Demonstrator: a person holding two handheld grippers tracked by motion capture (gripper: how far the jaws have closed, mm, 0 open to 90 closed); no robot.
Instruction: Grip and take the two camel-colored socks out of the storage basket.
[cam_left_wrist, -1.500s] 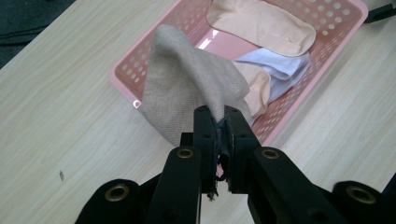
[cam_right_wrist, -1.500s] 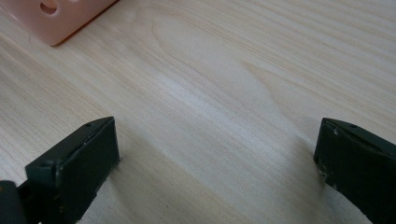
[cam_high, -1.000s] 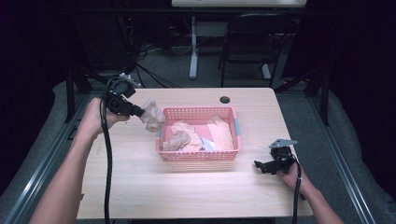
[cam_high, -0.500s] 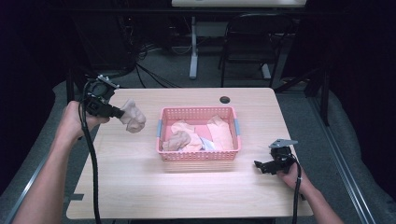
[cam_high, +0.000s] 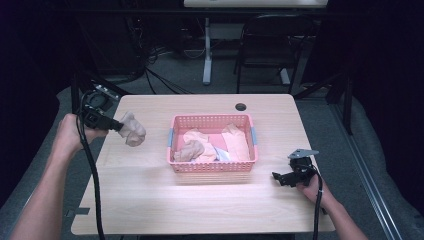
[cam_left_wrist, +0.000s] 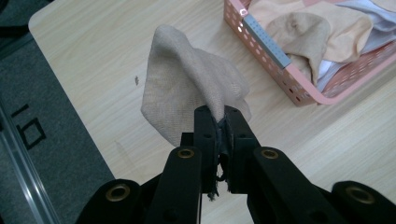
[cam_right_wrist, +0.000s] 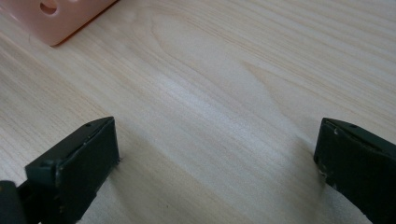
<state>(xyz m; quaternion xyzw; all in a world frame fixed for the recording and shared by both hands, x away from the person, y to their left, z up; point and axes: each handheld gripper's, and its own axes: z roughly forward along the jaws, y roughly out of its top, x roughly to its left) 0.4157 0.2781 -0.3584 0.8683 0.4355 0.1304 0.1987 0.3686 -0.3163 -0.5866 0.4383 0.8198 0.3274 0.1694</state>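
- High view: my left gripper (cam_high: 118, 126) is clamped on a beige sock (cam_high: 132, 129), holding it above the table (cam_high: 200, 210) near the left edge, well apart from the pink basket (cam_high: 212, 166).
- Basket sits mid-table with more beige and peach clothes (cam_high: 212, 142) piled inside.
- My right gripper (cam_high: 281, 178) rests near the table's right edge, just off the basket's front right corner, nothing in it.
- Left gripper view: jaws pinched tight on a fold of the sock (cam_left_wrist: 194, 88); the rest of it hangs bunched ahead of the jaws over bare tabletop (cam_left_wrist: 93, 56). Table's rounded corner top left, basket (cam_left_wrist: 275, 60) corner top right, another beige sock (cam_left_wrist: 299, 37) lying in it.
- Right gripper view: jaws spread wide, only bare wood (cam_right_wrist: 224, 93) between them. Basket corner (cam_right_wrist: 60, 18) at top left, apart from the jaws.
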